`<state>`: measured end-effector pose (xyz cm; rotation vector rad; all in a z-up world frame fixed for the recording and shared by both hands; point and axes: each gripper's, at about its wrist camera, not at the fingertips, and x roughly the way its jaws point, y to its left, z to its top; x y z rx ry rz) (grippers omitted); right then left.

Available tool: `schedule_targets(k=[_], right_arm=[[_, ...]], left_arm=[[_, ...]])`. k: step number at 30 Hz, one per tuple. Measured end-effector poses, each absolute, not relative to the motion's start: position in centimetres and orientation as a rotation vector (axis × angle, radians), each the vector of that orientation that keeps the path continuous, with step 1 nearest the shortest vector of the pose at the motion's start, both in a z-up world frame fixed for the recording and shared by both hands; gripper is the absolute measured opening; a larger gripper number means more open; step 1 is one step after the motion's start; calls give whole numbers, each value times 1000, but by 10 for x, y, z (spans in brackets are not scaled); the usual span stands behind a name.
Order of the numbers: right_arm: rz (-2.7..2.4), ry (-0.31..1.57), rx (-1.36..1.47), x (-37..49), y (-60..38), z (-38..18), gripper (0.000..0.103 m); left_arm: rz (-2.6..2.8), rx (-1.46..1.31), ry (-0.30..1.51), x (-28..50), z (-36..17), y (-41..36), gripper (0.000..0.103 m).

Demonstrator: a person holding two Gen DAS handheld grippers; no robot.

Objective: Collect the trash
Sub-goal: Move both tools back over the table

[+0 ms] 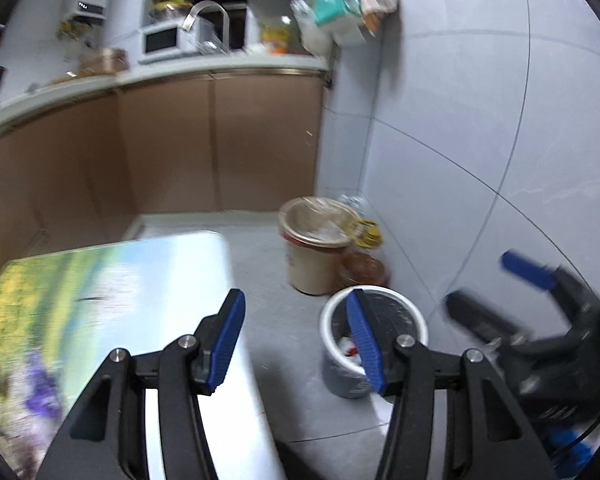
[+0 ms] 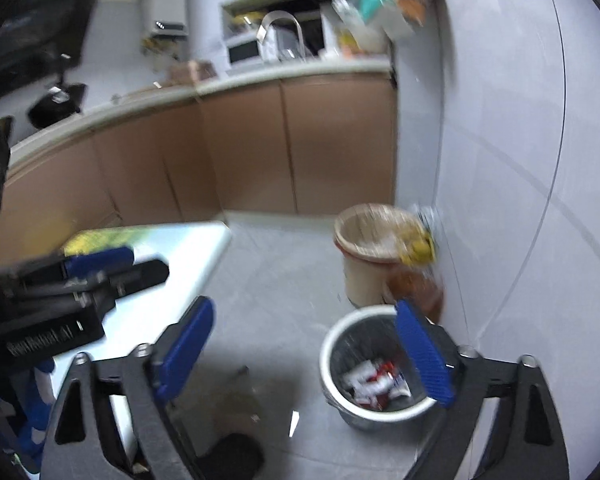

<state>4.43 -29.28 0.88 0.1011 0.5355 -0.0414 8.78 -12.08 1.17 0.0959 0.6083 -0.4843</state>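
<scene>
A small mesh waste bin with a white rim [image 1: 374, 340] [image 2: 374, 368] stands on the grey floor by the wall. Red and white wrappers [image 2: 376, 384] lie inside it. My left gripper [image 1: 296, 332] is open and empty, held above the table's right edge and the floor, left of the bin. My right gripper [image 2: 304, 344] is open and empty, held above the floor with its right finger over the bin. The right gripper shows at the right of the left wrist view [image 1: 500, 284]; the left gripper shows at the left of the right wrist view [image 2: 124, 266].
A table with a flower-print top [image 1: 112, 300] [image 2: 172, 264] stands at the left. A beige lined bin [image 1: 316, 248] [image 2: 370, 256] and an oil jug [image 1: 364, 256] stand by the wall. Brown cabinets [image 1: 220, 140] with a worktop run behind. A paper scrap [image 2: 294, 424] lies on the floor.
</scene>
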Motion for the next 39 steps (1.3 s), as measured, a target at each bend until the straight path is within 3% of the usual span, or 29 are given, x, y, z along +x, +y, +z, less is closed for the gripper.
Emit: schedule_targets(k=[8, 12, 26, 39], right_arm=[[52, 420, 63, 10, -233, 65, 103], [116, 387, 72, 0, -213, 75, 103], [256, 404, 62, -24, -138, 86, 103], [259, 441, -35, -30, -80, 85, 103]], left_arm=[[-311, 47, 529, 38, 39, -21, 52], [-203, 10, 493, 15, 51, 28, 65], [84, -37, 404, -61, 63, 159, 65], [186, -92, 447, -86, 34, 215, 65]])
